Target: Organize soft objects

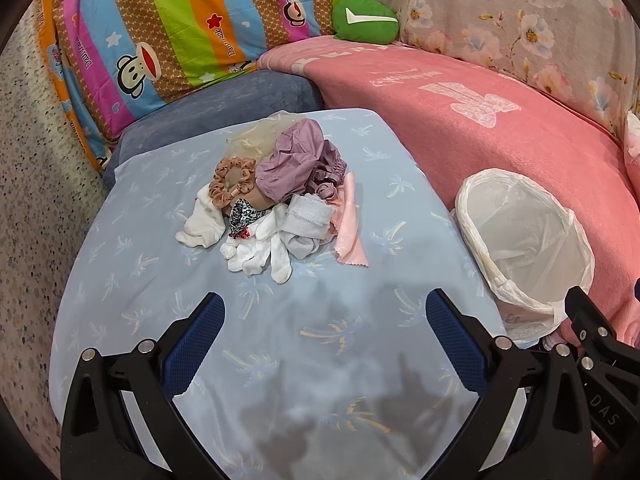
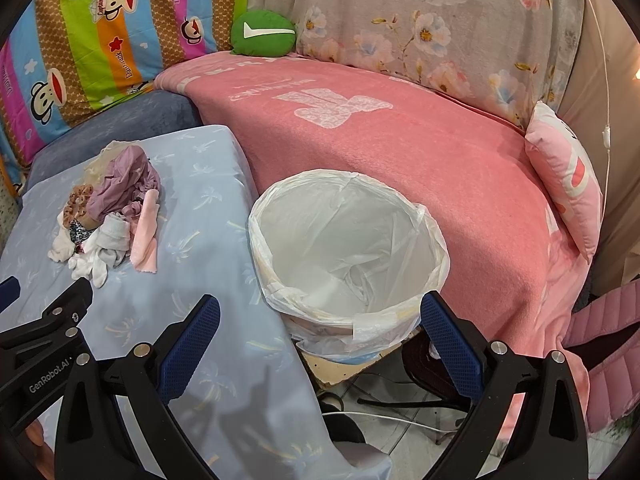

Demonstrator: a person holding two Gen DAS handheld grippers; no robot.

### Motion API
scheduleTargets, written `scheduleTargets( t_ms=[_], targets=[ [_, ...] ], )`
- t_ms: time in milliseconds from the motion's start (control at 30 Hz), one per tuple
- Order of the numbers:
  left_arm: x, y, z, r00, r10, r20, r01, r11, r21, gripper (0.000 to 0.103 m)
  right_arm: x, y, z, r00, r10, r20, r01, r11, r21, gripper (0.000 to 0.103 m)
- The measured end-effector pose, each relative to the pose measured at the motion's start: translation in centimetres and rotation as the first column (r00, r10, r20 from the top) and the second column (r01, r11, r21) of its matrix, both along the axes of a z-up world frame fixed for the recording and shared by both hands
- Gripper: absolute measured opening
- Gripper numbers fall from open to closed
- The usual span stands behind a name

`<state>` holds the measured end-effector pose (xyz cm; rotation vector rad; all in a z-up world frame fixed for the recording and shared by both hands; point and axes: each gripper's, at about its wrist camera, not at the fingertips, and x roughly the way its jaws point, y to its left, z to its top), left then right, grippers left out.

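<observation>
Both grippers, left point(image 1: 326, 334) and right point(image 2: 320, 334), I hold spread and empty; pile point(image 1: 276, 204) lies dead ahead of left, bin point(image 2: 348, 248) ahead of right.

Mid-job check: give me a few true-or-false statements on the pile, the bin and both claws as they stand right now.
1. The left claw is shut on a sock. False: it is open, holding nothing.
2. The lined bin has no clothing in it. True.
3. The pile of soft items lies on the pink blanket. False: it lies on the light blue sheet.
4. The right claw is open. True.
5. A brown scrunchie sits on the pile. True.
</observation>
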<state>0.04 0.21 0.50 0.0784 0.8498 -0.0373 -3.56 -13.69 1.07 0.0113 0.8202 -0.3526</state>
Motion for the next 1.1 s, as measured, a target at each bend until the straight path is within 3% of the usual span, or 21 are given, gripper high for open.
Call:
scheduleTargets(
  t_ms=[1100],
  targets=[
    [0.36, -0.64, 0.37, 1.0, -0.015, -0.013, 0.015, 1.0, -0.016, 0.096, 0.09, -0.38, 0.53, 1.0, -0.015, 0.005, 0.015, 1.0, -0.007, 0.097]
  ],
)
